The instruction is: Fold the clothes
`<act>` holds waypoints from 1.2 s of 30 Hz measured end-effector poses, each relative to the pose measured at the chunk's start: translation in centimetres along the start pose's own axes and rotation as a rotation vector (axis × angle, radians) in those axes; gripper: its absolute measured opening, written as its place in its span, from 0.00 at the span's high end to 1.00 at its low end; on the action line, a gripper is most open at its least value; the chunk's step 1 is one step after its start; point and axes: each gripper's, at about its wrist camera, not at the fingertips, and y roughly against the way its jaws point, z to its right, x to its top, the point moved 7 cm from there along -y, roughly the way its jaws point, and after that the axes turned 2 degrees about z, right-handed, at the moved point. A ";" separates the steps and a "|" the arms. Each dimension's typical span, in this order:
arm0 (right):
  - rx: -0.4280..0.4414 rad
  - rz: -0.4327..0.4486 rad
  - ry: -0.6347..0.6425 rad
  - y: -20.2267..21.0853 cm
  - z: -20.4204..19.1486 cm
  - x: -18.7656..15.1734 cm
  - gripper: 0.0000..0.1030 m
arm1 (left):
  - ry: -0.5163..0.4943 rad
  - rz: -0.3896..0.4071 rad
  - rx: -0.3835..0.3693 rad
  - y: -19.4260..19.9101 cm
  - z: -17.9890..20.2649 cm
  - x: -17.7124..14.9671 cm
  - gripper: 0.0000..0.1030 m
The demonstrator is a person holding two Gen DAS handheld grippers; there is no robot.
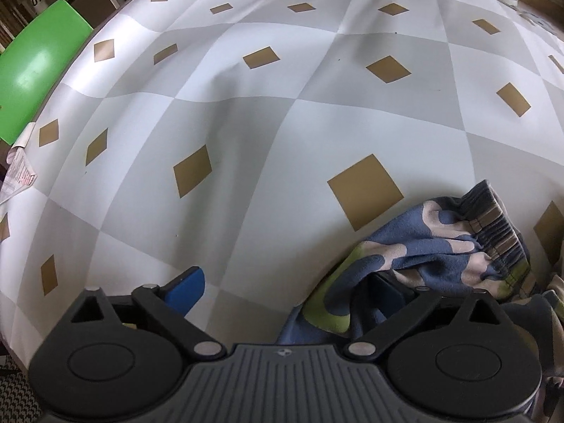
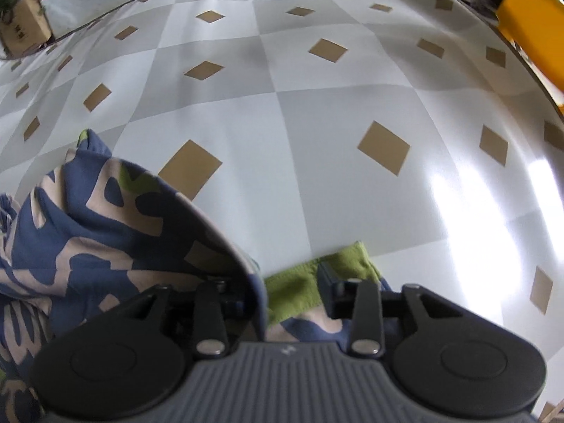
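A crumpled garment [image 1: 440, 246] in blue, beige and lime camouflage, with a striped elastic waistband, lies at the lower right of the left wrist view. My left gripper [image 1: 289, 292] stands wide open. Its blue left finger [image 1: 190, 289] is over bare tablecloth, and its right finger is partly buried under a fold of the garment. In the right wrist view the garment [image 2: 88, 239] fills the lower left. My right gripper [image 2: 282, 285] is partly open, with a fold and a green hem [image 2: 303, 282] lying loose between the fingers. Cloth hides its left finger.
The table wears a grey and white checked cloth with tan diamonds [image 1: 282, 123]. A green panel [image 1: 38, 70] and printed papers [image 1: 17, 176] sit off its left edge. A yellow object [image 2: 532, 24] lies beyond the right edge, and a cardboard box [image 2: 24, 31] at the far left.
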 end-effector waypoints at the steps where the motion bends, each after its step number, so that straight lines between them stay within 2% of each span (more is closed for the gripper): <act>1: 0.019 0.015 -0.003 0.4 -0.2 0.3 0.63 | -0.004 -0.005 -0.014 0.2 0.2 0.0 0.06; 4: 0.073 0.094 0.025 2.0 -1.7 1.3 0.54 | -0.016 0.015 -0.056 1.3 1.2 0.4 0.08; 6: 0.123 0.140 0.050 2.8 -3.0 1.9 0.51 | -0.024 0.046 -0.089 2.1 1.9 0.8 0.08; 10: 0.201 0.162 0.072 3.2 -5.4 2.5 0.46 | -0.040 0.064 -0.173 3.2 3.4 1.1 0.08; 13: 0.189 0.197 0.083 3.6 -6.4 3.4 0.41 | -0.061 0.068 -0.182 3.4 4.4 1.1 0.08; 15: 0.213 0.219 0.074 4.0 -7.0 3.8 0.38 | -0.083 0.078 -0.170 3.5 4.8 1.2 0.08; 19: 0.306 0.195 0.067 3.5 -9.1 4.1 0.37 | -0.084 0.066 -0.179 3.3 5.2 1.4 0.08; 23: 0.301 0.170 0.117 2.4 -11.5 4.0 0.37 | -0.069 0.041 -0.208 3.0 5.7 1.3 0.08; 29: 0.293 0.142 0.103 0.6 -13.2 3.7 0.37 | -0.064 0.026 -0.187 2.3 5.6 1.3 0.08; 36: 0.269 0.120 0.085 -1.7 -14.6 3.3 0.36 | -0.045 -0.025 -0.204 1.1 5.6 0.8 0.08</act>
